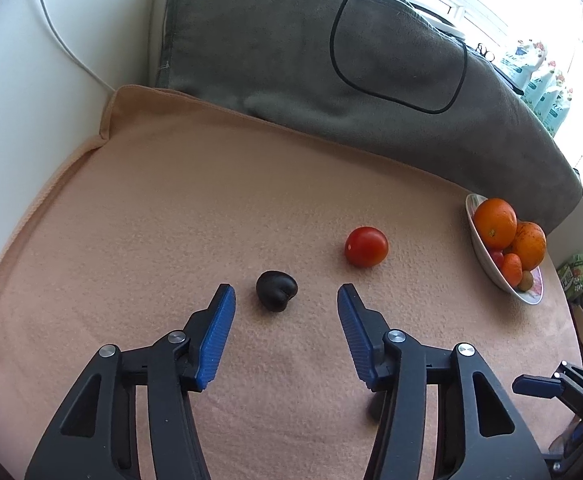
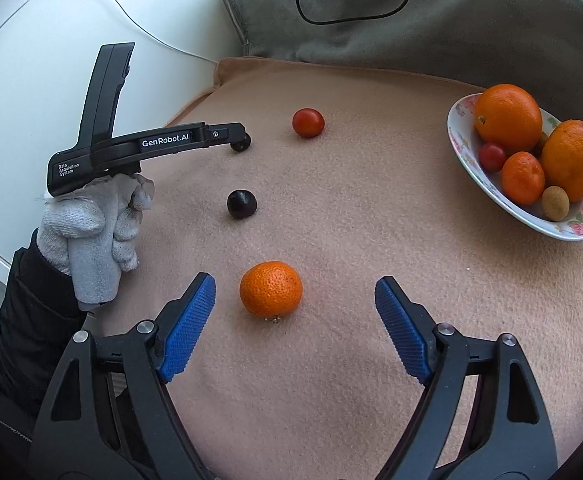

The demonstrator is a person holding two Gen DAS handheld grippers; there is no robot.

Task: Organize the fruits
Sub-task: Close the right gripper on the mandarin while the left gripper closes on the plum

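A small dark fruit [image 1: 276, 291] lies on the peach cloth between the blue fingertips of my left gripper [image 1: 285, 289]. The jaws stand open and the pads are clear of it. A red tomato [image 1: 366, 246] sits beyond, to the right. In the right wrist view a mandarin [image 2: 271, 289] rests between the tips of my open right gripper [image 2: 295, 280], nearer the left pad and untouched. A second dark fruit [image 2: 242, 203] and the tomato [image 2: 308, 122] lie farther off. A gloved hand [image 2: 91, 220] holds the left gripper [image 2: 235, 136] there, seen side-on.
A flowered bowl [image 2: 457, 128] at the right holds oranges, a small mandarin, a small tomato and a small tan fruit; it also shows in the left wrist view as the bowl [image 1: 479, 248]. A grey cushion [image 1: 291, 48] with a black cable borders the cloth's far edge.
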